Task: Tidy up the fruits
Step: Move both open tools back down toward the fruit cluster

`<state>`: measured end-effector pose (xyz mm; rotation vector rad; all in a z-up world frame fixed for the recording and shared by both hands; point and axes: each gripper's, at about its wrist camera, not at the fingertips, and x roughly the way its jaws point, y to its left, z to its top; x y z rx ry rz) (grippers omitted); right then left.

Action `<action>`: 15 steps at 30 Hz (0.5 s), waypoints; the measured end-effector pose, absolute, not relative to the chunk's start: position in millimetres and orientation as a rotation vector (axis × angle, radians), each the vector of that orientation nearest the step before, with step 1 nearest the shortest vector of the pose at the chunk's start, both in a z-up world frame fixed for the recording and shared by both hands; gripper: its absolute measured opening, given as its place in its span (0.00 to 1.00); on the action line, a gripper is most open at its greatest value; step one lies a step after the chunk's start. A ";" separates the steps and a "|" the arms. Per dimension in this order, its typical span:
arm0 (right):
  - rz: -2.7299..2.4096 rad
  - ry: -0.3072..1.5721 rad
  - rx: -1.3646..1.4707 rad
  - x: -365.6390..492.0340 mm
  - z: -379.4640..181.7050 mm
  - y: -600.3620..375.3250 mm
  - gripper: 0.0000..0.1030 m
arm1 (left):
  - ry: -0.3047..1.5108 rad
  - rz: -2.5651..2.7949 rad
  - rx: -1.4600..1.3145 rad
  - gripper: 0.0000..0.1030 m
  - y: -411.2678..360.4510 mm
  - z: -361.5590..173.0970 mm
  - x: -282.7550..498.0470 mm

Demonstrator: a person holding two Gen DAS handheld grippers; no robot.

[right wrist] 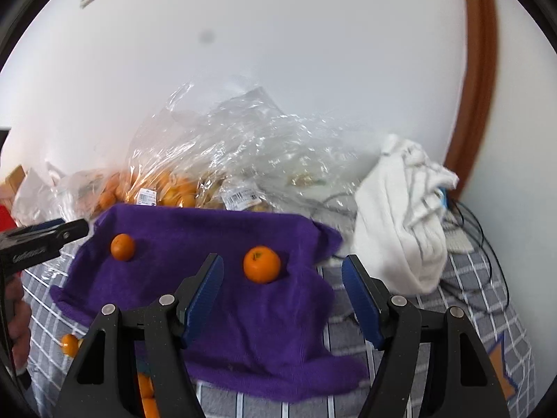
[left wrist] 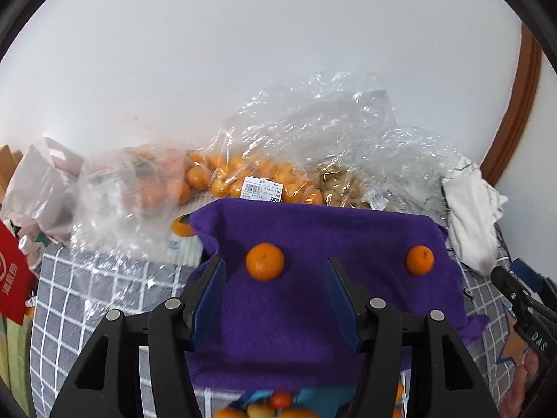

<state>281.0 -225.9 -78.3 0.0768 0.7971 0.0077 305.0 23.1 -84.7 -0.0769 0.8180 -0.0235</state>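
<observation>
**Two open grippers hovering over a purple cloth with two tangerines**

The left gripper (left wrist: 275, 268) is hanging with its blue-padded fingers spread wide and gripping nothing; the left tangerine (left wrist: 265, 261) is lying just beyond the tips, between them, on the purple cloth (left wrist: 313, 313). The right gripper (right wrist: 282, 266) is likewise standing spread and empty, and the right tangerine (right wrist: 261, 264) is sitting between its tips on the same cloth (right wrist: 243, 331). In the left wrist view the right tangerine (left wrist: 420, 260) is resting well apart from the first, toward the cloth's right side, and the right gripper's black body is showing at the frame's right edge.

The cloth is lying over a grey checked cover (left wrist: 87, 296). Behind its far edge, clear plastic bags (left wrist: 264, 174) holding small orange fruits are slumping against the white wall, one bearing a price label (left wrist: 263, 190). A crumpled white cloth (right wrist: 400, 216) is sitting to the right of the bags. More orange fruits (right wrist: 69, 345) are lying near the cloth's near edge.
</observation>
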 end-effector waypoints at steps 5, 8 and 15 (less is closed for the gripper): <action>0.001 0.798 0.121 256.4 -72.9 -235.5 0.68 | 0.813 -0.006 -0.080 0.55 35.9 -78.1 271.1; 0.009 0.805 0.129 243.3 -72.1 -236.2 0.68 | 0.825 -0.007 -0.074 0.55 42.9 -78.5 253.7; 0.032 0.835 0.133 219.0 -82.8 -231.2 0.68 | 0.846 0.019 -0.076 0.55 61.9 -80.9 221.1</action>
